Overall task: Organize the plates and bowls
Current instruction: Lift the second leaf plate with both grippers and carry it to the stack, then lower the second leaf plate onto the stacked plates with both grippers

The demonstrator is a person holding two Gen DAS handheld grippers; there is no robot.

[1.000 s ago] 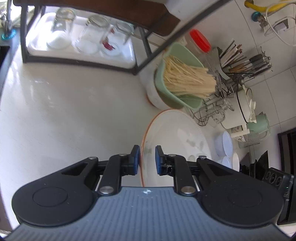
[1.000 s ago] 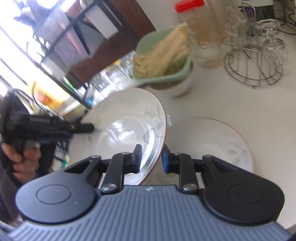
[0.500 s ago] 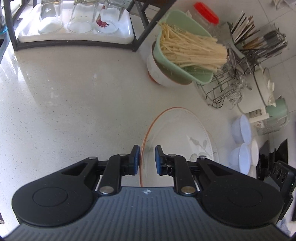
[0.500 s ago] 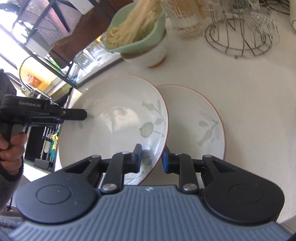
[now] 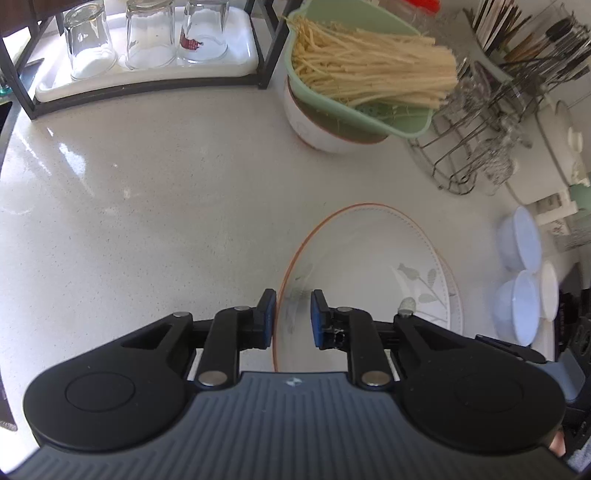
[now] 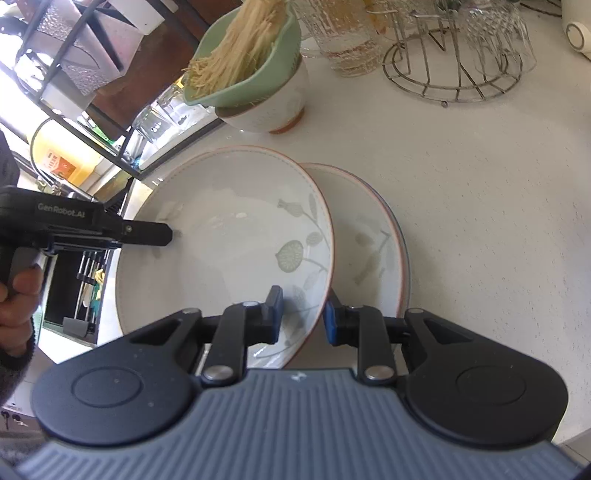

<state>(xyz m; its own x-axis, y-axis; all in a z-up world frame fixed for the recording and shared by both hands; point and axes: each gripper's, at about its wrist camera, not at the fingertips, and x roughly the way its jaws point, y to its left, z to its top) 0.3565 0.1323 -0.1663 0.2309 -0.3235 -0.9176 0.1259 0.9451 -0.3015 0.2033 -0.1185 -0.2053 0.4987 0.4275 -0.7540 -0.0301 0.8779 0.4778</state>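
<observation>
My left claw (image 5: 292,313) and my right claw (image 6: 303,314) both pinch the rim of the same flowered plate (image 6: 229,236), one on each side, and hold it tilted over a second plate (image 6: 369,240) that lies flat on the white table (image 6: 480,184).

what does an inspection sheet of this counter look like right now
surface: pale speckled countertop, glare patches at its left.
job's things: floral plate held tilted above a second plate lying on the counter.
clutter: green colander of noodles sitting in a white bowl; white bowls; wire rack; upturned glasses on a tray.
grippers: left gripper and right gripper each straddle the plate's rim.
cables: nothing seen.
surroundings: black shelf frame.
</observation>
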